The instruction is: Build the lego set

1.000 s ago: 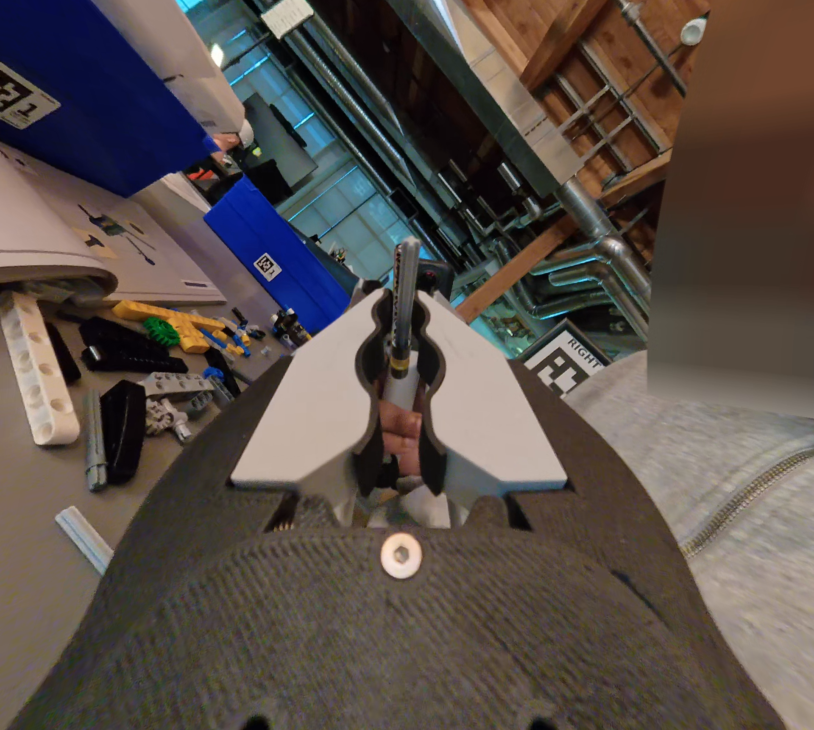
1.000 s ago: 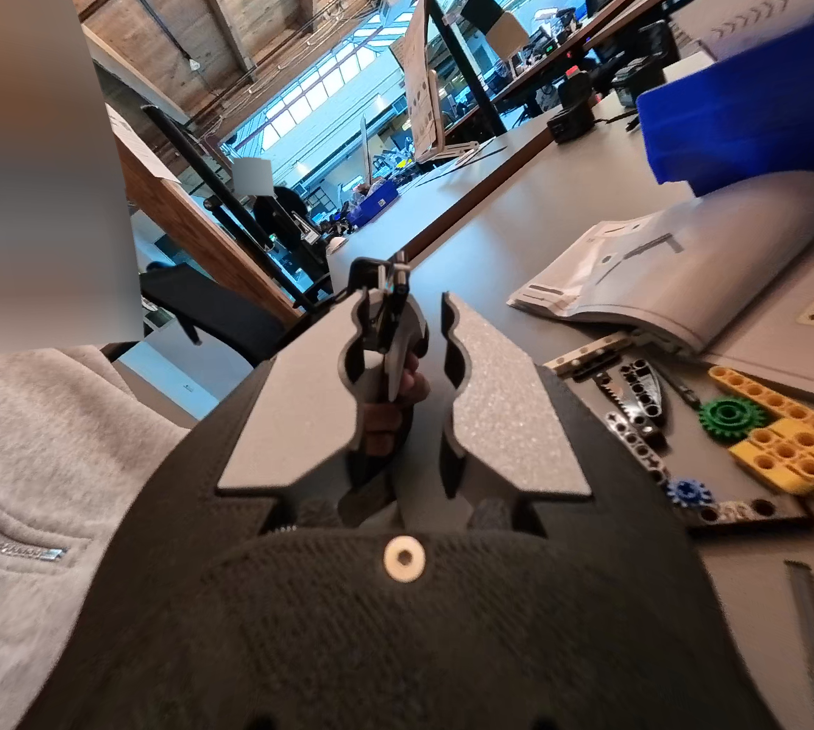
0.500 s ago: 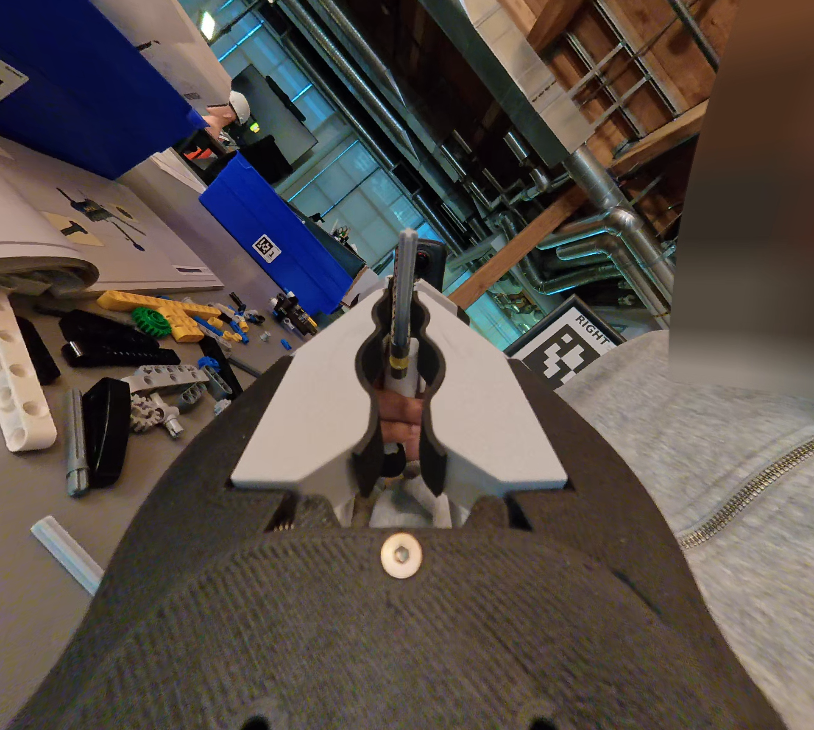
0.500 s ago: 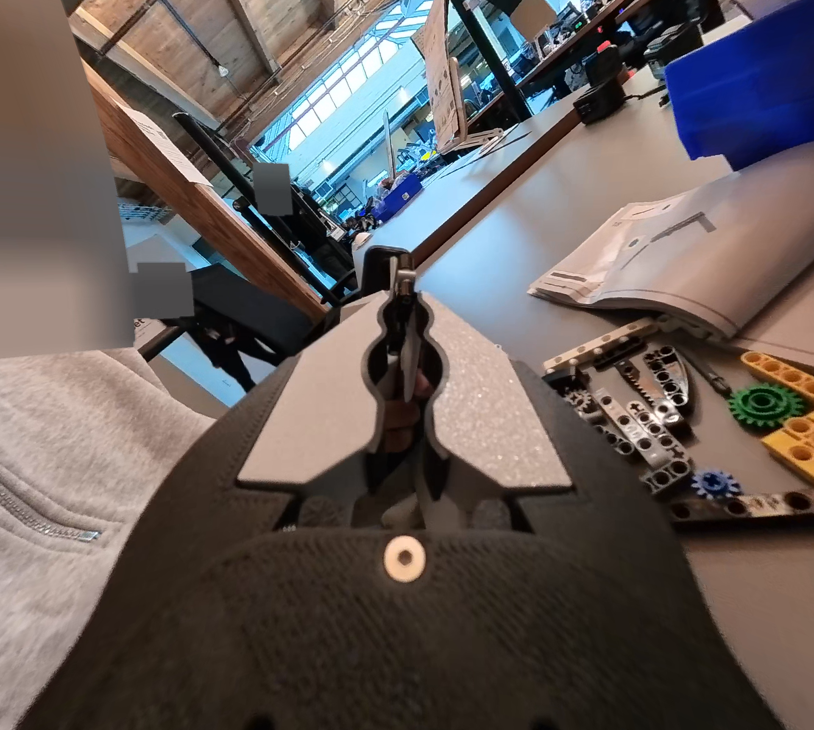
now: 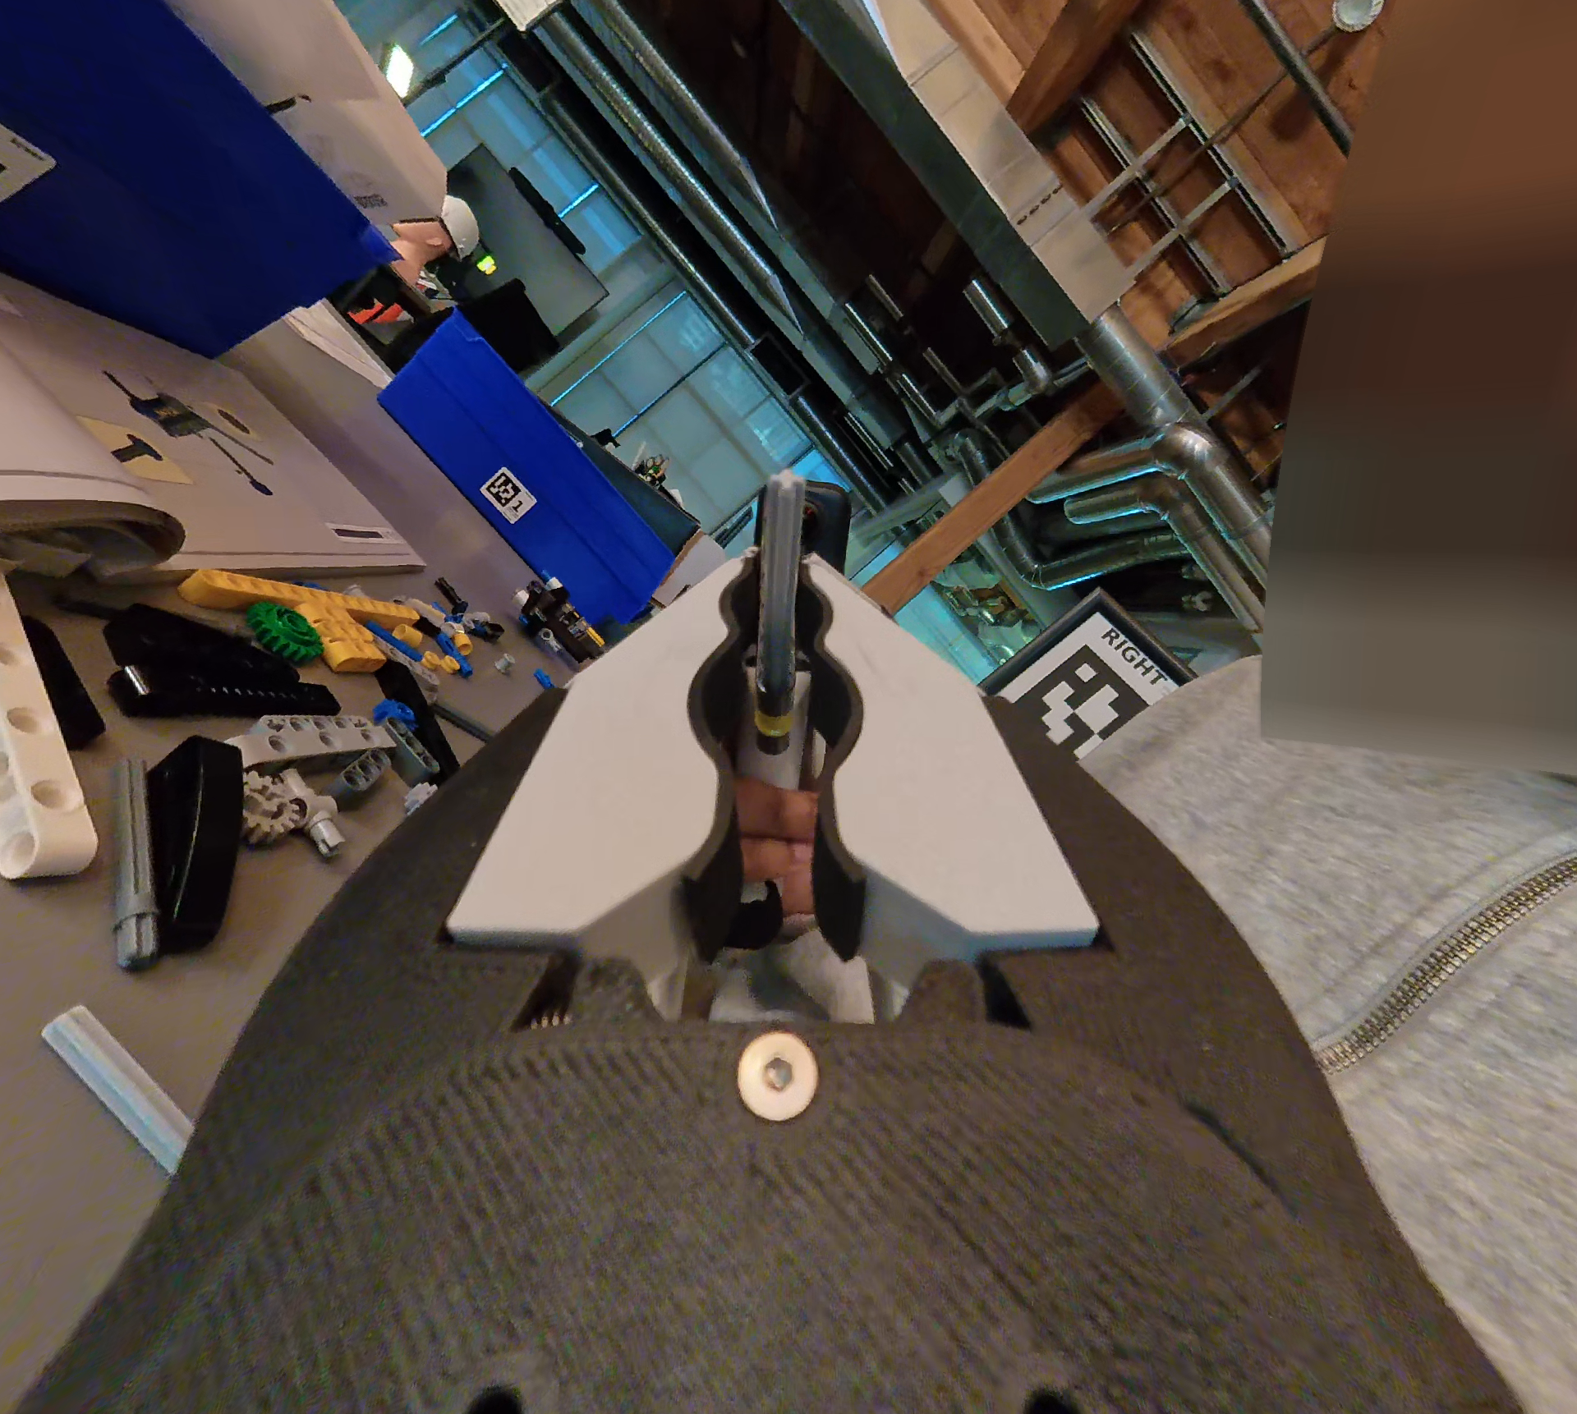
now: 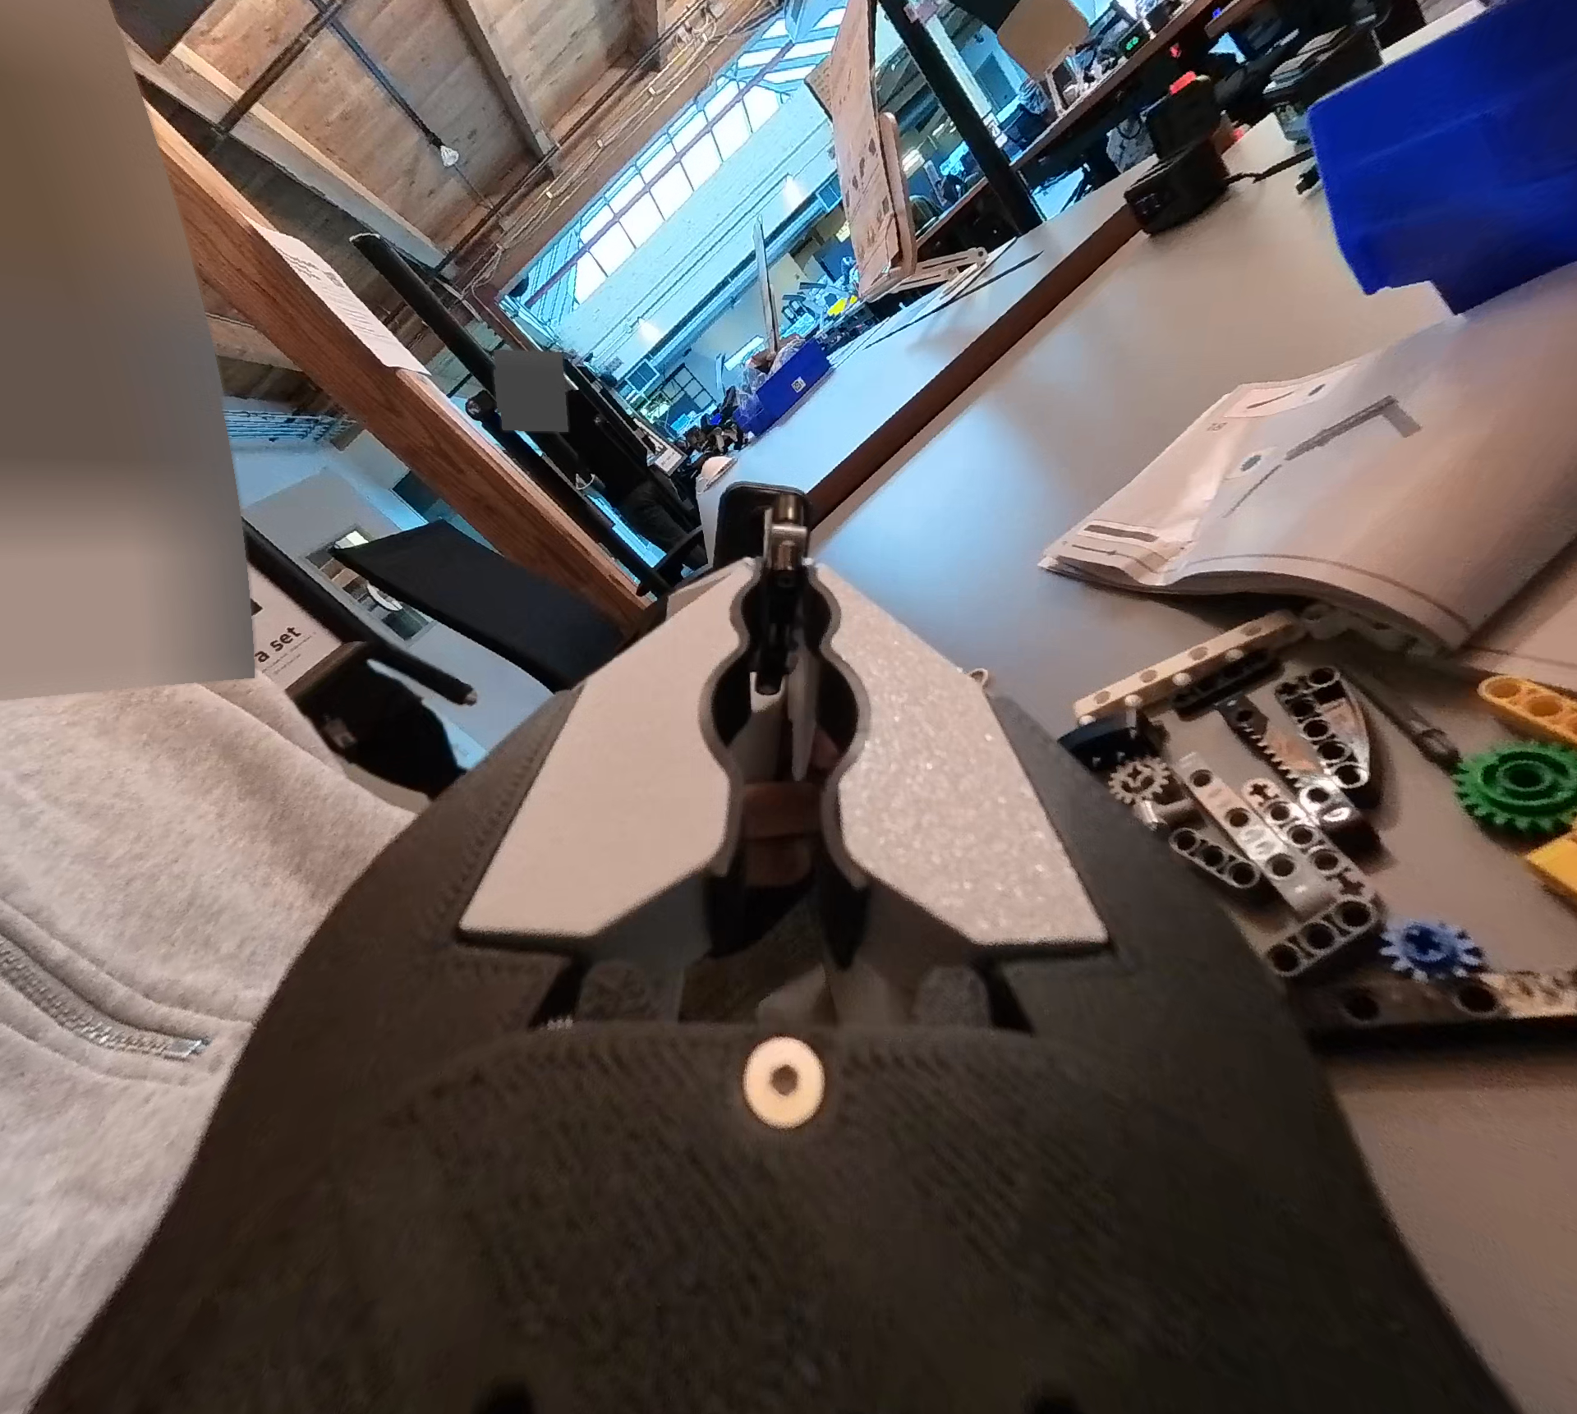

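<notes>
My left gripper (image 5: 781, 575) is shut on a thin grey lego axle (image 5: 781, 520) with a yellow ring, which sticks out past the fingertips. It is held up off the table. My right gripper (image 6: 781, 580) is shut on a small black-and-grey lego part (image 6: 785, 533) that pokes out of its tips. The two grippers face each other closely; the right one's marker plate (image 5: 1092, 682) shows in the left wrist view. I cannot tell if both hold one joined assembly. Loose lego pieces (image 5: 256, 690) lie on the grey table (image 6: 1109, 435).
An open instruction booklet (image 6: 1365, 520) lies behind the pieces, with blue bins (image 5: 512, 452) beyond it. On the table are a green gear (image 6: 1519, 784), a blue gear (image 6: 1421, 951), grey beams (image 6: 1280, 853), yellow beams (image 5: 290, 597) and a white beam (image 5: 34, 776). A person's grey sleeve (image 5: 1365, 946) is close by. Left and right tips are no more than a few centimetres apart.
My right gripper was open around the part a second ago and has shut on it. My left gripper has stayed shut on the axle, shifting only slightly.
</notes>
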The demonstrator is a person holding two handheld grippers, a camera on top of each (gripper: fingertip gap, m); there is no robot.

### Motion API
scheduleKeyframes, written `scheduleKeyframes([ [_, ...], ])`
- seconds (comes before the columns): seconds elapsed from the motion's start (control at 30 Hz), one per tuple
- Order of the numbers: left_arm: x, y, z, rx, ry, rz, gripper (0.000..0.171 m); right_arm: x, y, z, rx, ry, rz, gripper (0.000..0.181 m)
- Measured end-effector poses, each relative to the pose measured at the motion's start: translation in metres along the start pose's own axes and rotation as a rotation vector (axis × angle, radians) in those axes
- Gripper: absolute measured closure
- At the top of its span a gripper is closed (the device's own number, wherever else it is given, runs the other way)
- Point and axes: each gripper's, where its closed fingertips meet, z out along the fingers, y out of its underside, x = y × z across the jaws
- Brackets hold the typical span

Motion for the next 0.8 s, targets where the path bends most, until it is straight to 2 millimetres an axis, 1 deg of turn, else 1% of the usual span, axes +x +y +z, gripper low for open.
scheduleKeyframes([
  [0.07,-0.001,-0.002,-0.001,0.012,-0.004,-0.001,0.166,0.002,-0.007,-0.005,0.013,0.015,-0.022,0.168],
  [0.13,-0.002,-0.005,-0.004,0.023,-0.016,0.002,0.166,0.011,-0.026,-0.020,0.017,0.085,-0.107,0.159],
  [0.17,-0.003,-0.007,-0.005,0.028,-0.024,0.006,0.166,0.020,-0.040,-0.033,0.023,0.157,-0.172,0.154],
  [0.23,-0.006,-0.010,-0.007,0.038,-0.042,0.012,0.166,0.037,-0.070,-0.068,0.050,0.326,-0.309,0.152],
  [0.27,-0.007,-0.010,-0.008,0.039,-0.051,0.012,0.166,0.043,-0.082,-0.086,0.057,0.407,-0.364,0.152],
  [0.3,-0.009,-0.010,-0.008,0.038,-0.061,0.010,0.166,0.049,-0.090,-0.102,0.052,0.478,-0.403,0.152],
  [0.33,-0.011,-0.010,-0.009,0.037,-0.069,0.006,0.166,0.054,-0.093,-0.115,0.034,0.536,-0.425,0.152],
  [0.4,-0.014,-0.010,-0.009,0.037,-0.081,0.000,0.166,0.063,-0.089,-0.134,-0.020,0.629,-0.443,0.153],
  [0.47,-0.016,-0.010,-0.010,0.037,-0.100,0.005,0.166,0.072,-0.077,-0.146,-0.084,0.705,-0.457,0.153],
  [0.5,-0.018,-0.010,-0.010,0.035,-0.110,0.010,0.166,0.076,-0.069,-0.148,-0.116,0.723,-0.458,0.154],
  [0.57,-0.020,-0.010,-0.010,0.031,-0.127,0.019,0.166,0.080,-0.049,-0.145,-0.194,0.721,-0.457,0.154],
  [0.63,-0.020,-0.010,-0.010,0.027,-0.136,0.029,0.167,0.089,-0.034,-0.144,-0.294,0.764,-0.509,0.154],
  [0.7,-0.021,-0.009,-0.010,0.023,-0.141,0.035,0.166,0.097,-0.029,-0.147,-0.380,0.828,-0.593,0.157],
  [0.8,-0.021,-0.010,-0.011,0.024,-0.146,0.037,0.166,0.101,-0.030,-0.151,-0.451,0.871,-0.650,0.157],
])
